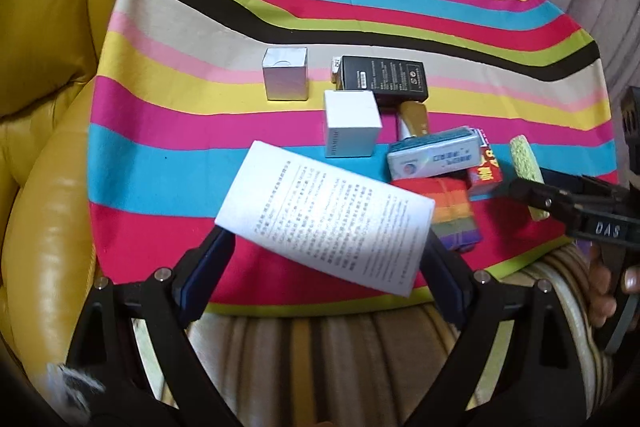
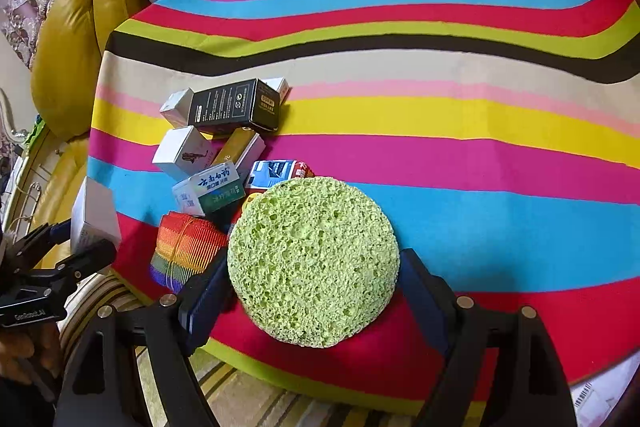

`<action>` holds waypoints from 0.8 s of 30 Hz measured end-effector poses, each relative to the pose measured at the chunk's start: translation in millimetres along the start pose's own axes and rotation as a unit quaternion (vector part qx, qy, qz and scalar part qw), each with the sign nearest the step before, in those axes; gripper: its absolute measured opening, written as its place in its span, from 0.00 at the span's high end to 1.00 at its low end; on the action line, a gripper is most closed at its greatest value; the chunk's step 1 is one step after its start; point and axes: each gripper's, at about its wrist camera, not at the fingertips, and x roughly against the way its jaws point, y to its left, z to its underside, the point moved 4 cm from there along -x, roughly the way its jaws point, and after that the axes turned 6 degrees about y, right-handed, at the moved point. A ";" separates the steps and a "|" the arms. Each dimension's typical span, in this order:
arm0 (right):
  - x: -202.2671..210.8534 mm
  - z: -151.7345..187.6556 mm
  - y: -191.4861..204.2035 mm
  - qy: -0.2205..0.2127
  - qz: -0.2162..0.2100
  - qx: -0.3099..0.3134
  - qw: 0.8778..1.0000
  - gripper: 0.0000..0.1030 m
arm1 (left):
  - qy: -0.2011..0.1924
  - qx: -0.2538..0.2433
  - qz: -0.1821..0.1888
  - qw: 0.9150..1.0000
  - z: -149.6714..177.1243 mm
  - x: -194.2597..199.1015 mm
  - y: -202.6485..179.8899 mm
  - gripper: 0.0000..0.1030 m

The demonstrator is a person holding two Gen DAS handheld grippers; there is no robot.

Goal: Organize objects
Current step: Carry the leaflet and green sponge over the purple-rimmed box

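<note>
Gripped between the blue pads of the left gripper (image 1: 326,251): a white box (image 1: 325,217) printed with small black text, tilted and raised above the near edge of the striped cloth (image 1: 200,131) covering the desk. Clamped edge-on in the right gripper (image 2: 314,279): a round green sponge (image 2: 314,261), lifted off the cloth just beside a cluster of small packages. Scattered within that cluster: a black carton (image 1: 384,78), a white cube-shaped box (image 1: 352,123), a gold-and-white box (image 1: 414,119), a teal-and-white medicine box (image 1: 434,155), a red package (image 1: 486,167) and a rainbow-striped bundle (image 1: 448,211) tied with string. Set apart on the far left of the group: a silver cube box (image 1: 285,73), upright. Visible beyond the cloth's left edge: a yellow leather seat (image 1: 44,107).
</note>
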 end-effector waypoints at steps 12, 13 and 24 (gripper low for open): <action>47.2 31.1 -12.8 -0.051 0.080 -0.027 0.995 0.20 | -0.021 -0.026 0.016 0.999 11.7 16.5 -50.2 0.11; 51.6 34.5 -14.3 -0.055 0.087 -0.030 0.994 0.20 | -0.022 -0.027 0.017 0.999 12.8 17.0 -53.1 0.11; 81.0 65.5 -26.8 -0.071 0.118 -0.057 0.989 0.20 | -0.056 -0.011 -0.014 0.998 15.8 36.7 -43.2 0.11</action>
